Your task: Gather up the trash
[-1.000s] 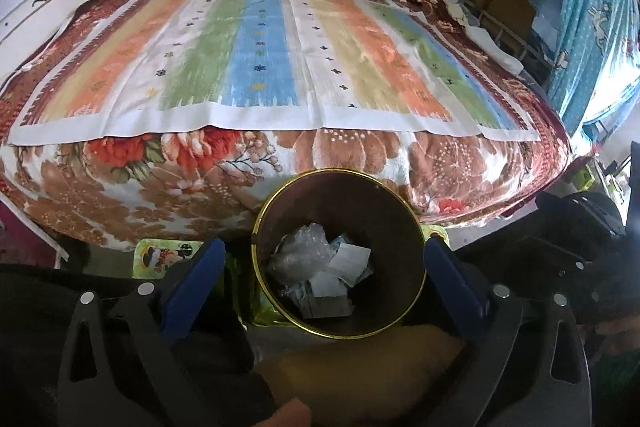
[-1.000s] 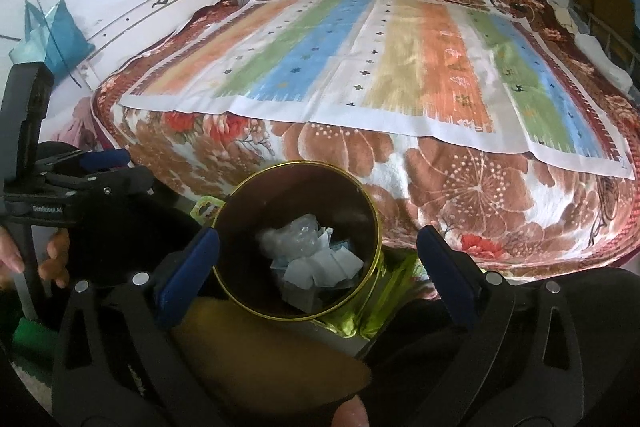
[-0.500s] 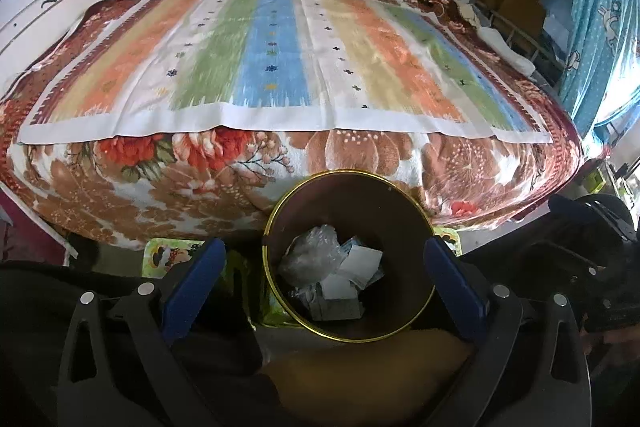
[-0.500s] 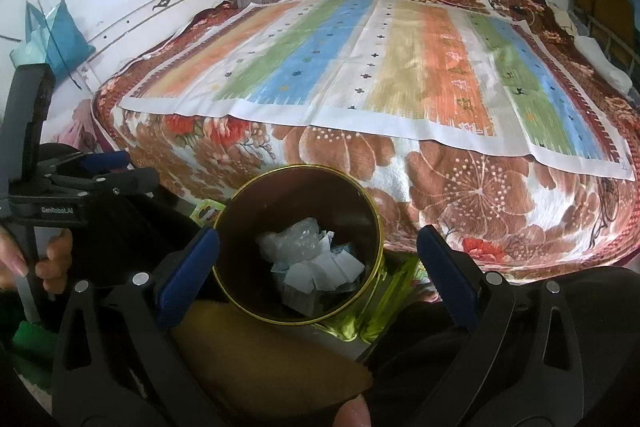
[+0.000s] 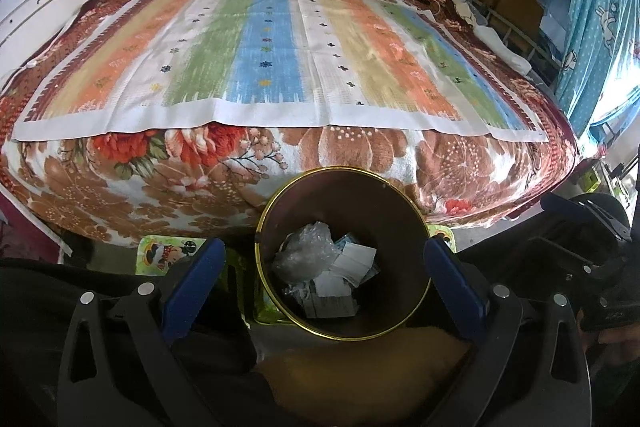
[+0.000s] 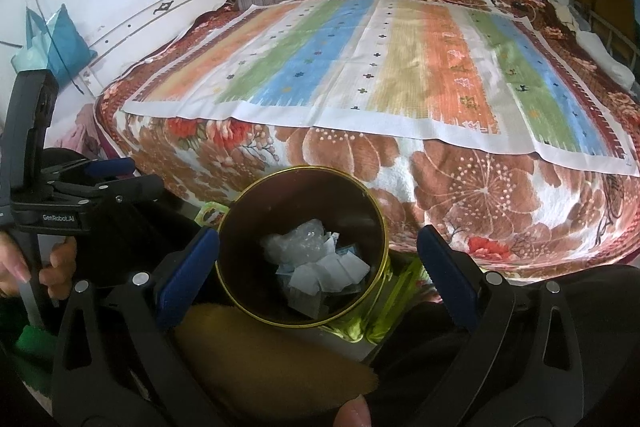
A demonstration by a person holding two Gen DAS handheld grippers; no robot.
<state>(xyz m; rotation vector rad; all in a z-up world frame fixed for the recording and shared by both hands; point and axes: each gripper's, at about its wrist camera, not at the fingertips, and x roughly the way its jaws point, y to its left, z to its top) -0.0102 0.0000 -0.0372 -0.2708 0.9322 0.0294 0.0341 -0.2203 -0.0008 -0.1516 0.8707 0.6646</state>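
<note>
So the biggest thing in front of me is the bed point(image 5: 280, 75), with a striped sheet point(image 5: 276, 55) spread flat over a flowery blanket point(image 5: 360, 163), and as far as I can see there's nothing loose on top of it. Right at the foot of it, between my knees, sits the bin point(image 5: 404, 211), dark inside with a gold rim. The trash point(image 5: 324, 267) is already down in there: a crumpled clear plastic wad plus a bunch of white paper scraps piled at the bottom. My left gripper point(image 5: 320, 267) is hanging over the bin with its fingers spread wide and nothing between them, and my right gripper point(image 6: 316, 263) is the same deal, wide apart and empty, looking down at the same pile. My guess is I'm at the tail end of a drop-off, or the whole job is basically done, since I can't spot any stray bits on the bed. Next move, if anything, is to scan the floor and the bed edges for leftovers, and if something turns up, reach for it with fingers apart like this and pinch it.
</note>
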